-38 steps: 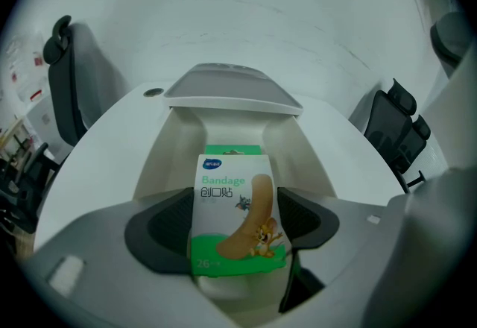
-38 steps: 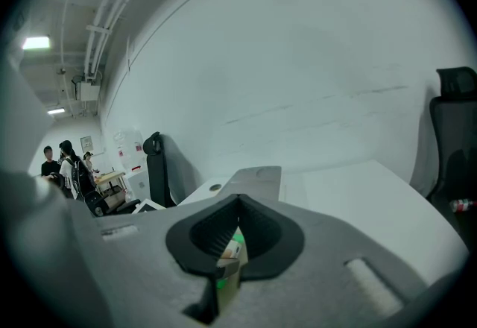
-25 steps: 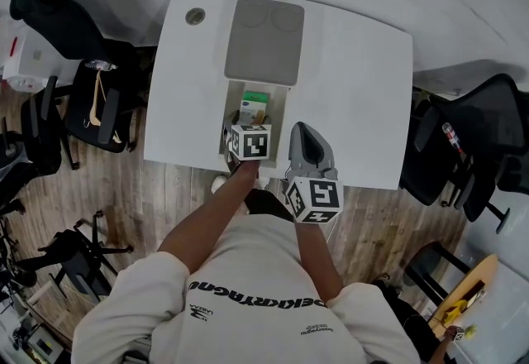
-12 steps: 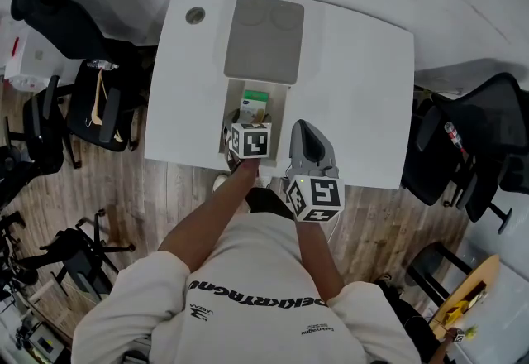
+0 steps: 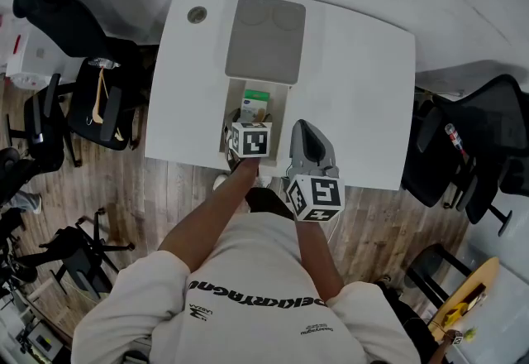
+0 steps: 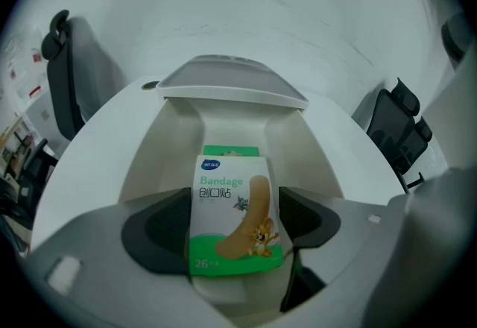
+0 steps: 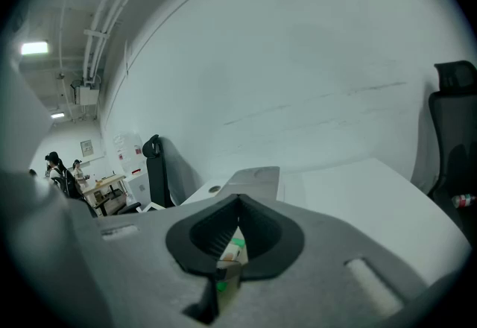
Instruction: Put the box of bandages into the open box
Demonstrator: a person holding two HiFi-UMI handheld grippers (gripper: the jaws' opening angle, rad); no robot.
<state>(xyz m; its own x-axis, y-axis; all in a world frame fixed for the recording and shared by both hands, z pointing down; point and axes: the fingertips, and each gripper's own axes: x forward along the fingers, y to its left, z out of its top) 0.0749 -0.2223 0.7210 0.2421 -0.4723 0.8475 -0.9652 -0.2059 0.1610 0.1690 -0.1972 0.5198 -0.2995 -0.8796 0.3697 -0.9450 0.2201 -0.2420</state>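
Observation:
The box of bandages (image 6: 235,215), white and green with a cartoon print, stands upright between the jaws of my left gripper (image 6: 235,228), which is shut on it. In the head view the box of bandages (image 5: 254,101) is inside the open box (image 5: 235,110), between its white walls, with the left gripper (image 5: 250,127) at the near end. The open box's grey lid (image 5: 264,40) lies flipped back on the far side. My right gripper (image 5: 307,137) rests just right of the open box, shut, with nothing in it (image 7: 238,203).
The white table (image 5: 355,89) has a round cable hole (image 5: 197,15) at its far left corner. Black office chairs stand to the left (image 5: 83,98) and to the right (image 5: 471,147). The person's arms reach in over the table's near edge.

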